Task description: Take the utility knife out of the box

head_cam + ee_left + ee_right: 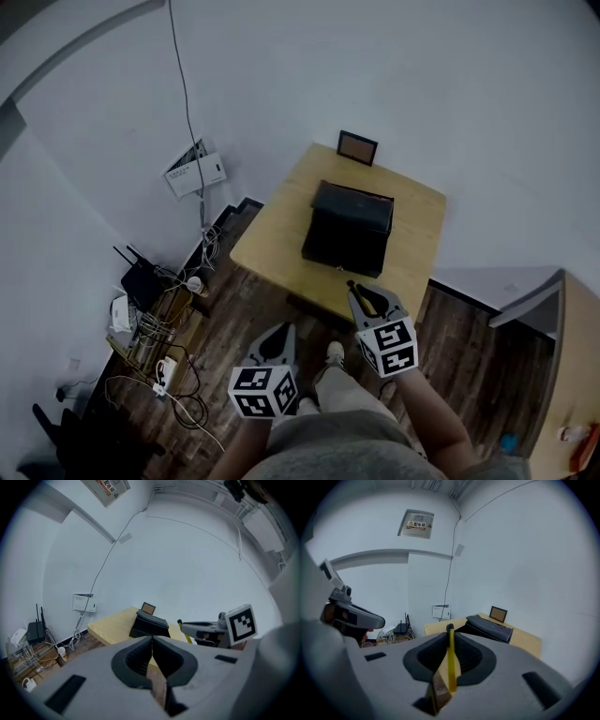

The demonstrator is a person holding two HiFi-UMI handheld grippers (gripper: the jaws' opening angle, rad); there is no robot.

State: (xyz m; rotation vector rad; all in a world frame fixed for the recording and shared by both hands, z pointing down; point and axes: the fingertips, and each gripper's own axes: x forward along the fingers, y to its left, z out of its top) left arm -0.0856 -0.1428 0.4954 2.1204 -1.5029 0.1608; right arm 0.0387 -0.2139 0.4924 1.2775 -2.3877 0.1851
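Holding knife (451, 663) in right tongs (450, 634): clenched on the thin yellow body, black tip poking past the pads. With left tongs (151, 641) clenched on nothing. Hovering at the near edge of the bench (281, 225), apart from the black box (349, 228) at mid-bench, lid apparently down. Reads as knife already out, carry-away step in hand. Next, probably: lower onto bare bench beside the box, point the tip away, release only once resting flat. Watch for slip in that thin pinch.
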